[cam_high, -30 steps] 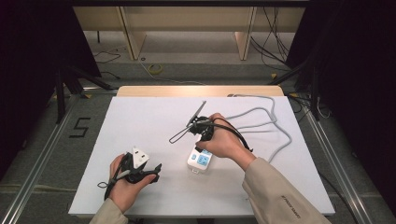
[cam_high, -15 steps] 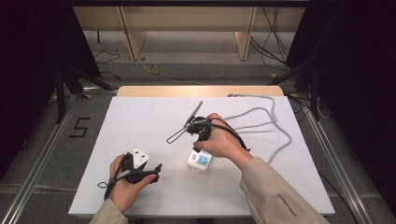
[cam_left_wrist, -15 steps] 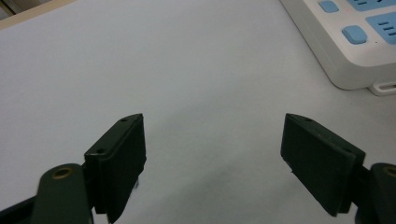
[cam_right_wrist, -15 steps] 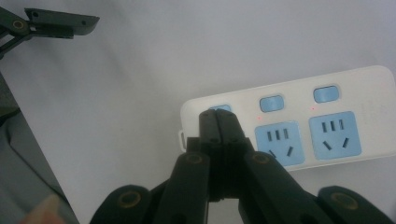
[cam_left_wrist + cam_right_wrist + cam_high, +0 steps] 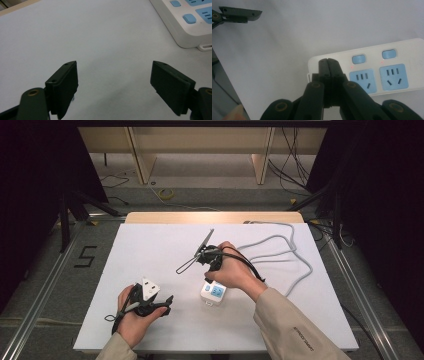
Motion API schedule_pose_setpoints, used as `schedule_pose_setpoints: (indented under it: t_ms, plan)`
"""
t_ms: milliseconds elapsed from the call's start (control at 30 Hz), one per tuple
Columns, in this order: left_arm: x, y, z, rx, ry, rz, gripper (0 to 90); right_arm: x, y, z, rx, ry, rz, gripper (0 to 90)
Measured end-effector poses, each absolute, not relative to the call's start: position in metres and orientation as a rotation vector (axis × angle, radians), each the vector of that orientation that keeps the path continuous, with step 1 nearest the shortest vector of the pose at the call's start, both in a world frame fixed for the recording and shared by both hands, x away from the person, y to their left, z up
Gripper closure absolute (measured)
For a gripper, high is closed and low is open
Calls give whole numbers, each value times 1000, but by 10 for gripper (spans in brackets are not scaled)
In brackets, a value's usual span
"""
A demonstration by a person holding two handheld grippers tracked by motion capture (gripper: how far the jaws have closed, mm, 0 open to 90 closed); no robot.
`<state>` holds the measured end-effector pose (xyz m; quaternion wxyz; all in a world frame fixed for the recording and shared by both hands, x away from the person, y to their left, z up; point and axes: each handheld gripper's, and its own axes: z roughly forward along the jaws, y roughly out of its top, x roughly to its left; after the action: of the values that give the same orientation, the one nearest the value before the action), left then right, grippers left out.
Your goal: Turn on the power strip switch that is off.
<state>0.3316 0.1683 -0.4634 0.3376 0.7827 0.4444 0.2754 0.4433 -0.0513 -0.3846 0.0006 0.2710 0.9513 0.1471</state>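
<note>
Jaws pressed together, the right hand-held gripper (image 5: 328, 65) hovers above a white power strip with blue sockets and switches (image 5: 372, 73), seemingly ready to press one; the left hand-held gripper (image 5: 113, 87), spread wide, rests on the white tabletop (image 5: 150, 250).

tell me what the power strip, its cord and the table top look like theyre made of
The power strip looks like smooth, slightly glossy white moulded plastic, with blue plastic socket faces and switches. Its cord seems to be grey rubber or PVC sheathing, judging by its soft loops. The table top is matte white, possibly laminate or a sheet covering; the pictures leave that open.
</note>
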Motion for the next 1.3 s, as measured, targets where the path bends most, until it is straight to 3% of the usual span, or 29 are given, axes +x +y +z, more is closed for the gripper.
schedule_pose_setpoints:
  t_ms: [1300]
  plan:
    - [332, 167, -464, 2043, 1152, 716, 220, 453, -38, -417, 871, 2998, 391, 900]
